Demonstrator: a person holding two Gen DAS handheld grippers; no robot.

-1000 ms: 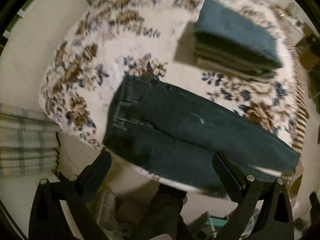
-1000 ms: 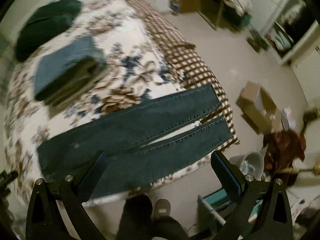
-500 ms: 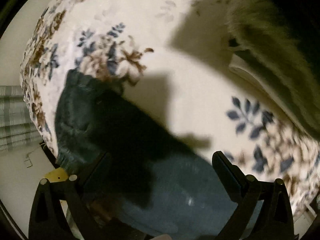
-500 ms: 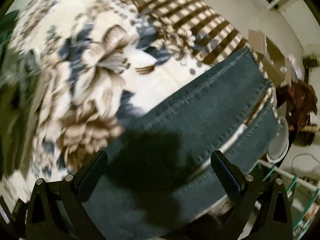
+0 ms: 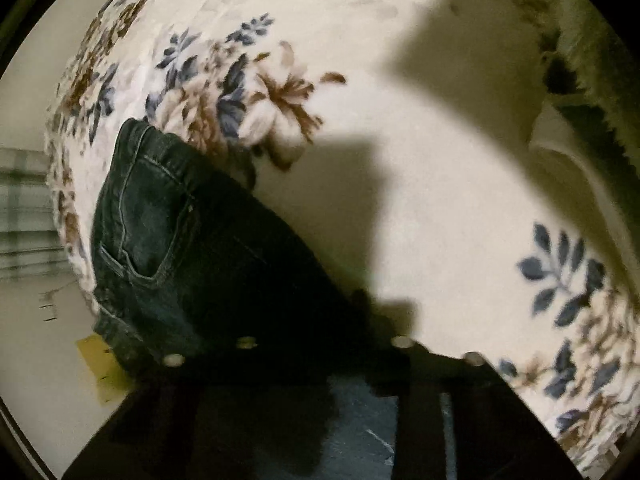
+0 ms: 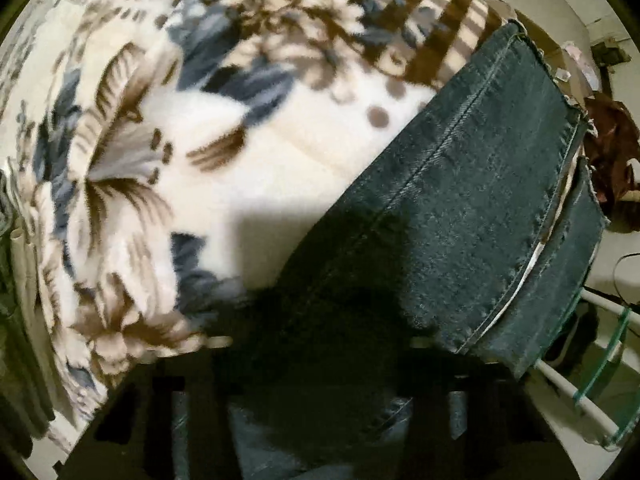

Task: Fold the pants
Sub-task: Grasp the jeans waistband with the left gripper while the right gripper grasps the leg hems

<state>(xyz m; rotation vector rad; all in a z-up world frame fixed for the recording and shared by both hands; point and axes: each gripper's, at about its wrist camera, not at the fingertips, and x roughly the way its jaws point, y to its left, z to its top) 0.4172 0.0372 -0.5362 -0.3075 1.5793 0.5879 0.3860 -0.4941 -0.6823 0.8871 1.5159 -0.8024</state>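
Observation:
Dark blue jeans lie flat on a floral blanket [image 5: 420, 208]. In the left wrist view the waist end with a back pocket [image 5: 160, 232] is at the left. My left gripper [image 5: 324, 320] is pressed down on the jeans' far edge, right of the pocket. Its jaws are closing, with denim between them in deep shadow. In the right wrist view both legs [image 6: 460, 200] run up to the right, to frayed hems [image 6: 568, 120] at the bed's edge. My right gripper [image 6: 320, 320] bears down on the upper leg's far edge. Its jaws are closing on the denim too.
A stack of folded clothes [image 5: 592, 120] sits on the bed at the upper right of the left wrist view. Bare floor with a yellow scrap [image 5: 92, 356] lies off the bed's left side. Beyond the hems are a white and green rack [image 6: 580, 392] and a reddish-brown heap [image 6: 616, 152].
Both grippers have dropped from high above the bed to the jeans. Their jaws, wide apart before, have drawn together over the denim.

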